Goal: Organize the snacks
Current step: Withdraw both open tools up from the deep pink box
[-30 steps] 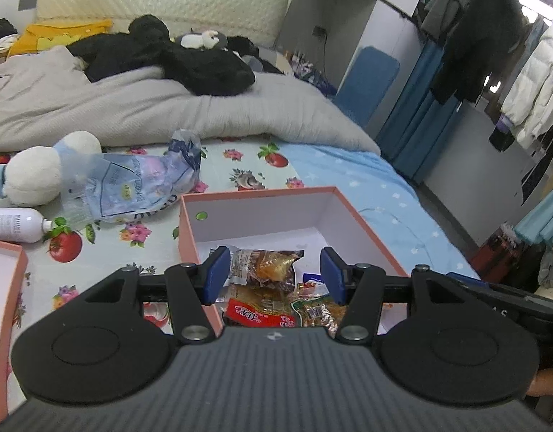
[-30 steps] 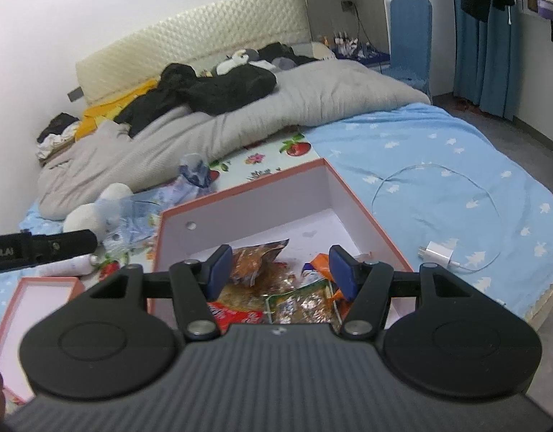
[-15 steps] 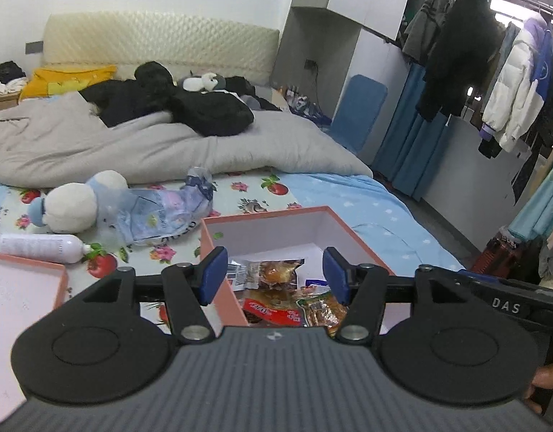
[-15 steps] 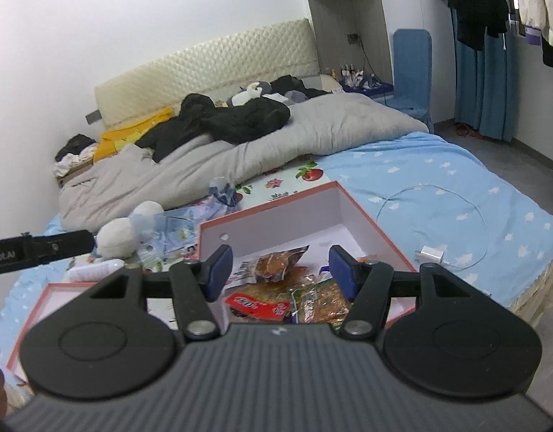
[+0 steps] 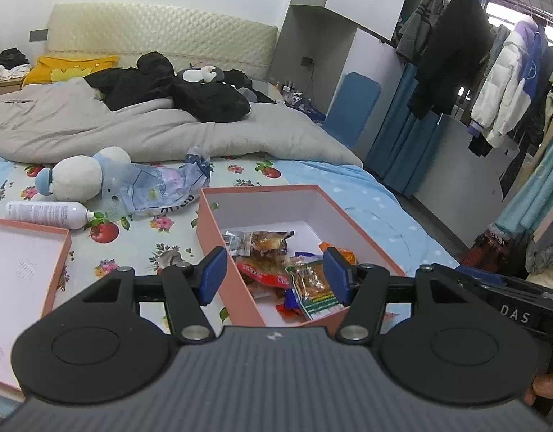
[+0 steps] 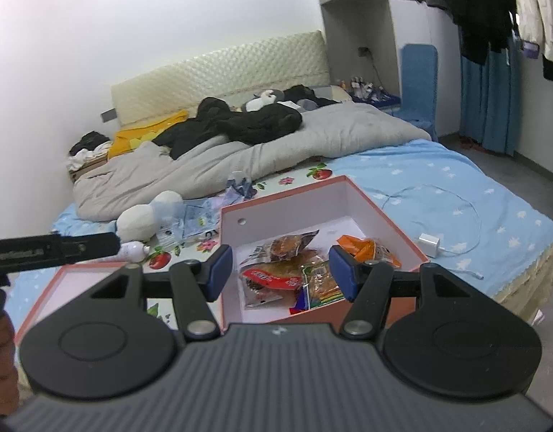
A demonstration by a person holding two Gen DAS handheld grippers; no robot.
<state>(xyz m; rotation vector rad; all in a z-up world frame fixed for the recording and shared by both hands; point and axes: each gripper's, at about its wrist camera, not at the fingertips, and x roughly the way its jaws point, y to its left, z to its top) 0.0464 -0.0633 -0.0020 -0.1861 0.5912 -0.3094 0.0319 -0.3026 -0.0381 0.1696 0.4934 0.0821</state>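
A pink open box (image 5: 218, 230) sits near the foot of a bed, on a fruit-and-flower sheet (image 5: 139, 237). Snack packets (image 5: 276, 262) lie heaped at its near end; an orange packet (image 6: 366, 248) lies at the right. The left gripper (image 5: 274, 275) and right gripper (image 6: 281, 271) hover near and above the box, each with blue pads spread wide and gripping nothing. The box lid (image 5: 21, 270) lies to the left. Farther left are a white spray bottle (image 5: 46, 214) and a plush toy (image 5: 76, 176). A white charger (image 6: 429, 241) lies on the blue sheet at the right.
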